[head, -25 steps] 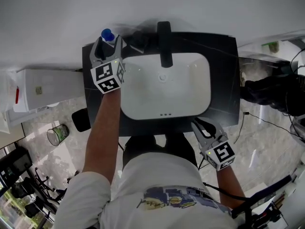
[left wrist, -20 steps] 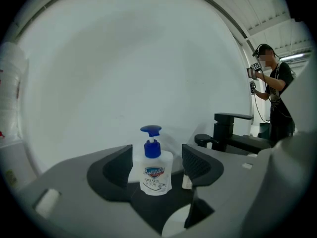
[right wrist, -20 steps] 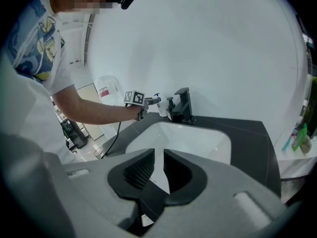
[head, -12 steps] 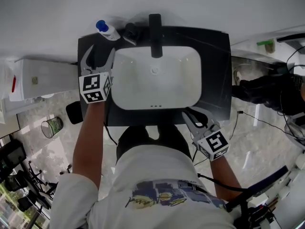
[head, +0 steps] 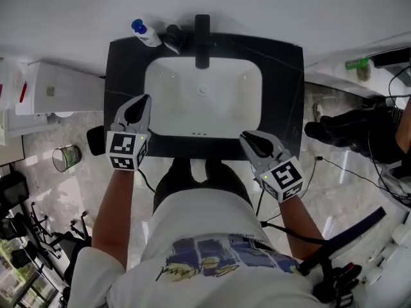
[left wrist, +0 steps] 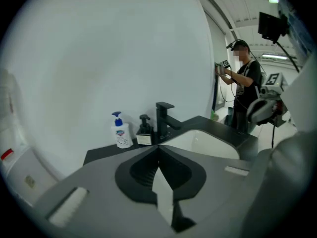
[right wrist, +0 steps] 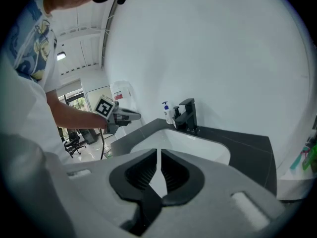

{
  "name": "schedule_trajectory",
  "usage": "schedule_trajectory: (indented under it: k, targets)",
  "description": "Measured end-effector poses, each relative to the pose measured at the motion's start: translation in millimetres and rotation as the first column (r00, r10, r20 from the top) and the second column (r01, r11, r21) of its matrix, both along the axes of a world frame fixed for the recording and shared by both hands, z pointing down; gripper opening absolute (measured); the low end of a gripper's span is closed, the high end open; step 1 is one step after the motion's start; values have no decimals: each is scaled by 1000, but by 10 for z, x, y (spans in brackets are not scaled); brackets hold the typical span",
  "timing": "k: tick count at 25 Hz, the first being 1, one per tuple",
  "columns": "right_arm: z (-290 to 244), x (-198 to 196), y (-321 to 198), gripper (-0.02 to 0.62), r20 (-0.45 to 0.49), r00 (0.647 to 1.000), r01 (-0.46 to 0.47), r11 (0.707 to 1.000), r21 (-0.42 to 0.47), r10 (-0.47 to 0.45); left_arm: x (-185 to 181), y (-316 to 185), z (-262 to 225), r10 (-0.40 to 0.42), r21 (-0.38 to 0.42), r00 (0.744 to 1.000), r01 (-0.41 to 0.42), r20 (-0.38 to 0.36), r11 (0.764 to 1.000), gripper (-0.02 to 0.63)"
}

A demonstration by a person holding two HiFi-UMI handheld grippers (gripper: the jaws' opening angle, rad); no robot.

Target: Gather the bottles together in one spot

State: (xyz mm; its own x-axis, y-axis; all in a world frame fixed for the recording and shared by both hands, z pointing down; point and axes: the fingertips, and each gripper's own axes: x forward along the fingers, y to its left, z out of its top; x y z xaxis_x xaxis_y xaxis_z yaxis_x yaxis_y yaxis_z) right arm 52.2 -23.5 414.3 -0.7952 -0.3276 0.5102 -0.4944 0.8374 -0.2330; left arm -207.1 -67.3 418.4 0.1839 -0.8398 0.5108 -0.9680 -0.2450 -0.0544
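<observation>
Black stone-look counter [head: 289, 95] against a plain white wall [head: 257, 5], with a white basin [head: 225, 101] sunk in its middle. White boxy unit [head: 58, 95] stands to the counter's left and a black bag [head: 359, 130] lies on the floor to its right; a small wire bin [head: 64, 158] sits on the pale marbled floor at lower left. Black faucet [head: 202, 40] rises at the back rim, centred. Left gripper [head: 141, 100] hangs over the counter's front-left edge, well apart from the back corner; its jaws have just been closing and now sit pressed together with nothing between them. Right gripper [head: 248, 137] hangs at the front-right edge, jaws likewise pressed together on nothing. Both task items stand upright in the back-left corner: white bottle [head: 145, 34] with a blue pump nearest the corner, dark bottle [head: 174, 38] with a black pump just beside it, between it and the faucet. Nothing stands between the grippers and the bottles except open counter and basin. A second person [left wrist: 245, 83] shows far off in the left gripper view. White bottle carries a blue-and-red emblem; dark bottle carries a pale label [left wrist: 144, 139]; print on both too small to read.
</observation>
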Motion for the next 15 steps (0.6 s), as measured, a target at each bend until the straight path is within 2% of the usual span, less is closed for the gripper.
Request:
schedule_trajectory:
  k: [2,6,11,15]
  targets:
    - [32,51,2,-2,17,1000,5,1000,-9,-5,328,207,4,65,-51,998,-66,-19,996,2]
    - [110,128,20,-2,43,999,-5,999,-46,7,901,601,33,187,-121,979,-196,-82,973,3]
    - [82,147,170,-2,34,999,10,1000,-5,-10,1415,972,-26,335,-111,936,-346,-109,932,2]
    - [-17,193,270,-2,28,999,-34,999,41,33,1587,1204,-160,391,-75,906,-406,-161,911,2]
